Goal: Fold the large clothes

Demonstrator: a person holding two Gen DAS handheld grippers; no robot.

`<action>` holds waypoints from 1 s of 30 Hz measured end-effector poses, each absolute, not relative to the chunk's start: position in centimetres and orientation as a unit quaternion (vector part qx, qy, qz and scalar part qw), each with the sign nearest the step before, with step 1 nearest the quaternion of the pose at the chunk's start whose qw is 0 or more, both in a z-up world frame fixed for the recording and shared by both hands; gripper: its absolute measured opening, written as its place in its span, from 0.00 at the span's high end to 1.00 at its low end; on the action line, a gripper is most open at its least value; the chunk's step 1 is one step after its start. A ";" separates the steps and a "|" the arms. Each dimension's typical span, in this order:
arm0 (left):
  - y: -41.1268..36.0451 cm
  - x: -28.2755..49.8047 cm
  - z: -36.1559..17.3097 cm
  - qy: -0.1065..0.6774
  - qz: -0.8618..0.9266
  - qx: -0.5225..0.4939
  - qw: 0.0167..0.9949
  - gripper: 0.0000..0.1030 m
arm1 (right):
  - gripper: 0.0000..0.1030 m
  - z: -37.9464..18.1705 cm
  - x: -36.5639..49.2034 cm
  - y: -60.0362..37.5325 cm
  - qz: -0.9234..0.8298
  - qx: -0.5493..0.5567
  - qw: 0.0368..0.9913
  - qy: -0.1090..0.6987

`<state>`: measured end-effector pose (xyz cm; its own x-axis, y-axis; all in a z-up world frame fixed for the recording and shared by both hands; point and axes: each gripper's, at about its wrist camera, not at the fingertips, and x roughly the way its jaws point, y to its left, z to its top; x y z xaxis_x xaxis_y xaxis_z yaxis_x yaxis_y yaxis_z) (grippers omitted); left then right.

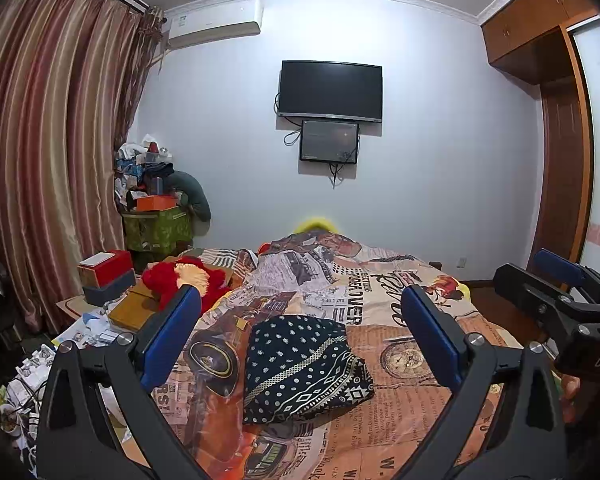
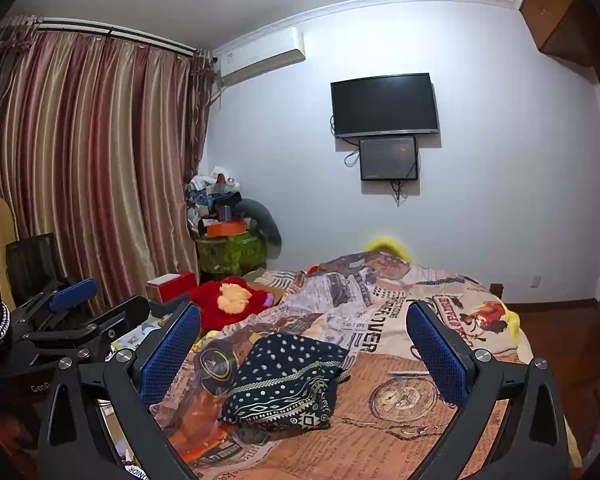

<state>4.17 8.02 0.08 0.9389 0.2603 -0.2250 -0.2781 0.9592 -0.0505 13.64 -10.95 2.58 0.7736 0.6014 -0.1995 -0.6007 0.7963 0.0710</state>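
A dark navy garment with white dots and geometric bands lies folded in a compact bundle on the bed's printed cover; it also shows in the right wrist view. My left gripper is open and empty, held above the bundle with its blue pads wide apart. My right gripper is open and empty, also above the bundle. The right gripper shows at the right edge of the left wrist view, and the left gripper at the left of the right wrist view.
A red plush toy lies at the bed's far left. Boxes and clutter sit by the striped curtain. A green bin piled with items stands in the corner. A TV hangs on the wall; a wardrobe stands at right.
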 end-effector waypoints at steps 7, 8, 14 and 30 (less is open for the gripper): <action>7.5 4.6 0.0 0.117 0.120 -0.032 0.985 0.02 | 0.00 2.7 13.5 -10.8 0.319 0.002 0.942 0.107; 7.5 4.5 -0.1 0.118 0.118 -0.031 0.985 0.02 | 0.00 2.7 13.5 -10.9 0.319 0.002 0.942 0.107; 7.6 4.5 -0.1 0.119 0.114 -0.035 0.986 0.02 | 0.00 2.8 13.5 -10.9 0.316 0.006 0.943 0.107; 7.6 4.8 -0.2 0.126 0.104 -0.046 0.985 0.02 | 0.00 2.8 13.6 -11.3 0.309 0.018 0.945 0.110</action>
